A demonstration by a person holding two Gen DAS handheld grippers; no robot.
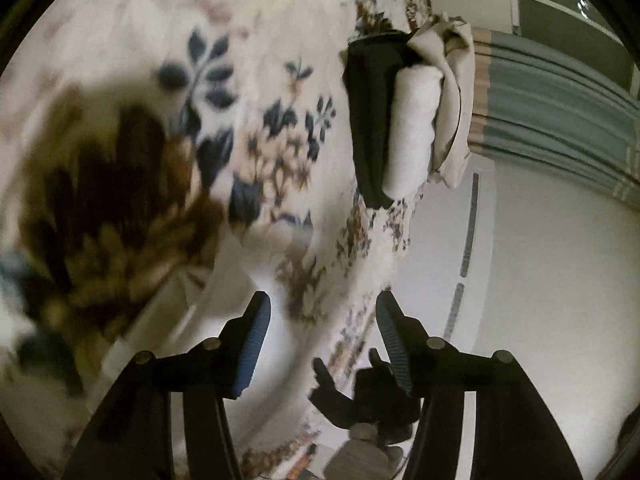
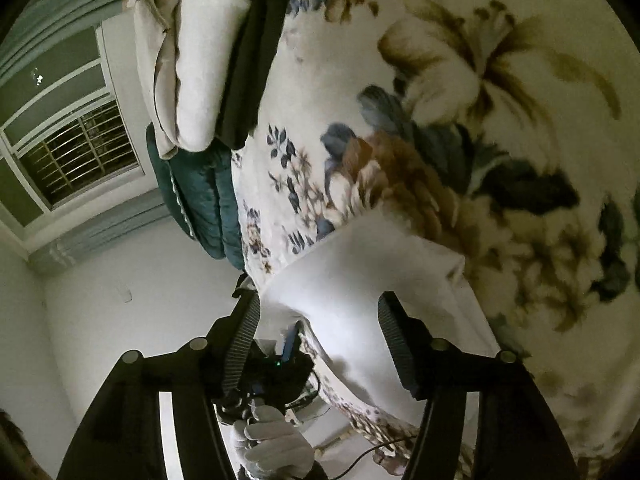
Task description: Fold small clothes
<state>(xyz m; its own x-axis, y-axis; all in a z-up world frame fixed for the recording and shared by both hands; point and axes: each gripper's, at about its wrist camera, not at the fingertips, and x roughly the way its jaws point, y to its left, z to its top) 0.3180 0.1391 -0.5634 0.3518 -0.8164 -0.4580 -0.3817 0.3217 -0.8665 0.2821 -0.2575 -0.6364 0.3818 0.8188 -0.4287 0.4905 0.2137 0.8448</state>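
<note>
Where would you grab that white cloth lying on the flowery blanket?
Probably at a corner of the white cloth, coming in low from its near edge: it lies flat on the floral blanket, so only edges and corners give the open right gripper something to pinch.

Left claw (image 1: pixel 324 312) and right claw (image 2: pixel 318 312), jaws apart, empty.
</note>
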